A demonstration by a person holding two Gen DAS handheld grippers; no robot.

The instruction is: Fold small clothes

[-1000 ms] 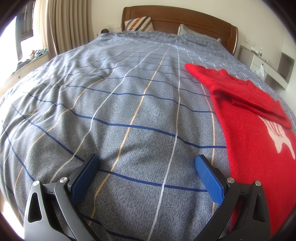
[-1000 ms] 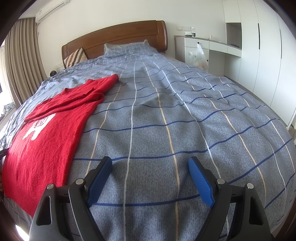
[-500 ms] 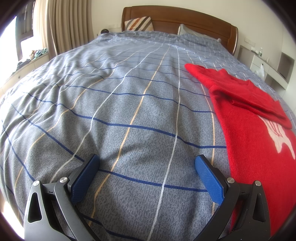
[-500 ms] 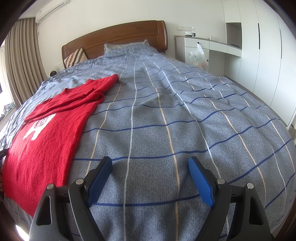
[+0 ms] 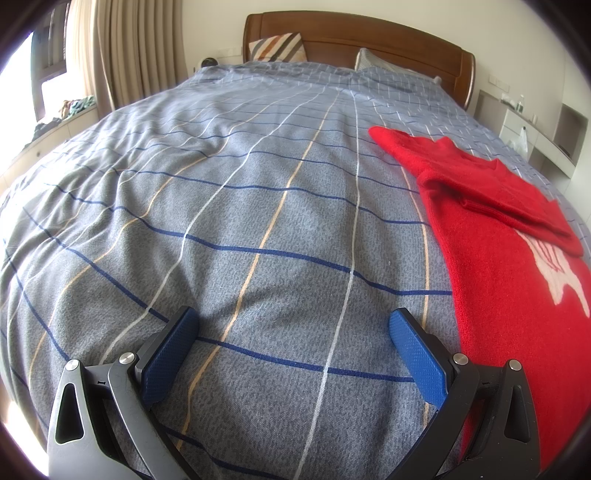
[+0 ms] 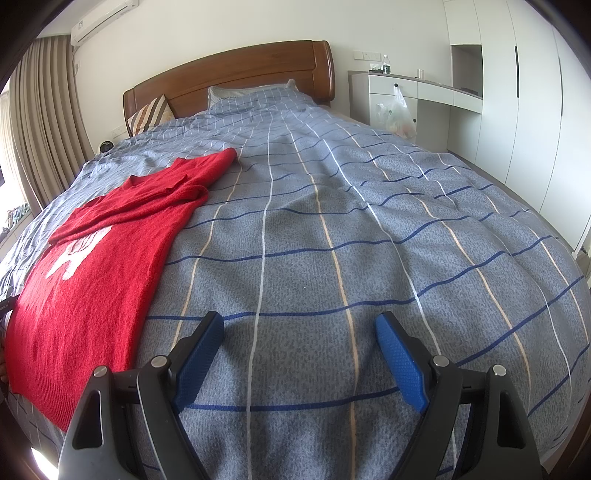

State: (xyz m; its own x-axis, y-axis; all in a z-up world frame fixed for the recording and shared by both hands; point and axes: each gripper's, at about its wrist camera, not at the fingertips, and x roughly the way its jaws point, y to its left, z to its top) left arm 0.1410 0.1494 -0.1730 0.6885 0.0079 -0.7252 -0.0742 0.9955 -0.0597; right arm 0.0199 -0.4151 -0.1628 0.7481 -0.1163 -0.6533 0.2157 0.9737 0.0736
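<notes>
Red sweater (image 5: pixel 517 295) is laid flat on the bed (image 5: pixel 258 221), one sleeve folded across. Left hand-held gripper (image 5: pixel 295 345) and right hand-held gripper (image 6: pixel 299 347) are held apart, empty. Risk: a single-layer pinch may drag the knit and undo the sleeve fold.

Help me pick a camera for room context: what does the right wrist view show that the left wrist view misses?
Only the right wrist view shows the white wall air conditioner, the tall white wardrobe doors and the open right gripper. Only the left wrist view shows the bright window and the open left gripper. Both show the red knitted sweater with one sleeve folded across, the grey checked bedspread and the brown wooden headboard.
</notes>
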